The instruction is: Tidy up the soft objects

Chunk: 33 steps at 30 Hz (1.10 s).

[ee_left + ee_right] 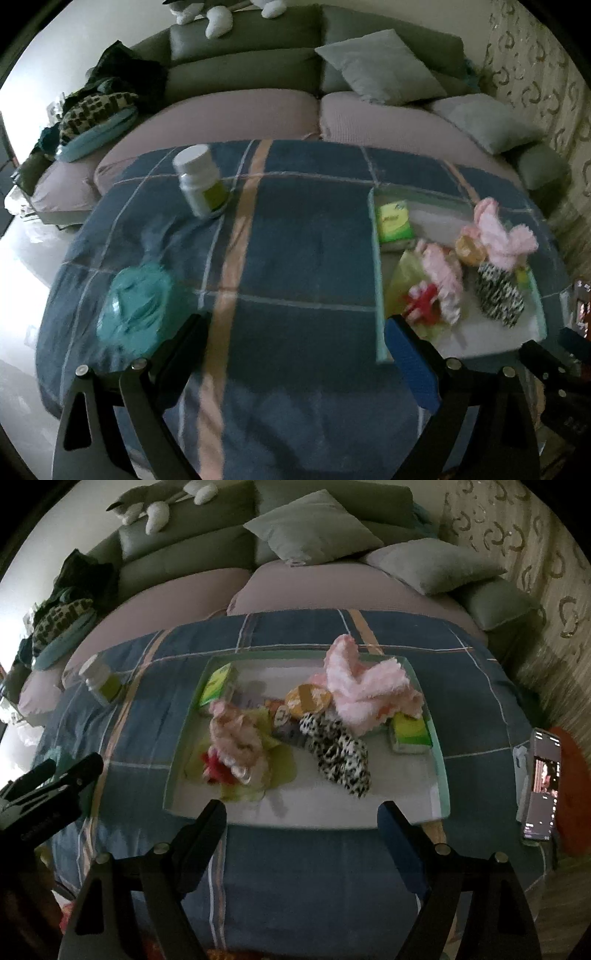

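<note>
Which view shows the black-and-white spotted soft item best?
The right wrist view: the spotted item lies central in the tray, unobstructed. The left wrist view shows it small and blurred near the right edge.

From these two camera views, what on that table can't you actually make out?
- Teal object: left wrist view, motion-blurred and partly behind the left gripper; can't identify it.
- White bottle label: too blurred in both views to read.
- Small items under the pink fluffy cloth in the tray: right wrist view, partly covered.
- Phone screen: right wrist view, too small, near the edge.
</note>
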Motion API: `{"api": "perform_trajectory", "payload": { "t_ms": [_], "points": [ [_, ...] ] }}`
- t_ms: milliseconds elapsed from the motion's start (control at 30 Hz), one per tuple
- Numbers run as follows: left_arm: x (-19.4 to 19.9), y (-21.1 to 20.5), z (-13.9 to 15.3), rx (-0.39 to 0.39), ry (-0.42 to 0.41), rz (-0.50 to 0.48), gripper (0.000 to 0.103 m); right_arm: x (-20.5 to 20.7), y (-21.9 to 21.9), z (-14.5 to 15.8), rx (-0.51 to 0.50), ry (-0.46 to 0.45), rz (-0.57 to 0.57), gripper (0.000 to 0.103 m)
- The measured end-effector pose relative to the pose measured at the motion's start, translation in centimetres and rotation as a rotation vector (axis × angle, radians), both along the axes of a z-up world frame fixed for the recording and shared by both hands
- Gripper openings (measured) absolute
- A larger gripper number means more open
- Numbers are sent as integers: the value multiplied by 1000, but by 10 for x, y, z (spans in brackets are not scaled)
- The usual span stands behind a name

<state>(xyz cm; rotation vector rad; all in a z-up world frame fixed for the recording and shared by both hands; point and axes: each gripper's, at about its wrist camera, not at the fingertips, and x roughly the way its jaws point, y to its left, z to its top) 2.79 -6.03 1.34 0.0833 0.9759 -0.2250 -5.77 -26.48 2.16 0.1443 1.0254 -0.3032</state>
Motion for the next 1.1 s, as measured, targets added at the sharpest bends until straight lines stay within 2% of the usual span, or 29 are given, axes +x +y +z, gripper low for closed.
{"api": "perform_trajectory", "payload": {
  "t_ms": [267, 533, 767, 1100],
  "points": [
    [-25, 22, -7, 6, 47, 34, 96, -16, 25, -18, 5, 31, 40, 86],
    [-38, 34, -16, 35, 62, 37, 96, -22, 24, -38, -6, 38, -15, 86],
    [-44, 30, -18, 62, 43, 24, 96, -26, 19, -42, 6, 14, -45, 86],
    [-42, 29, -24, 82, 60, 33, 96, -26, 21, -44, -13, 14, -52, 86]
  ]
}}
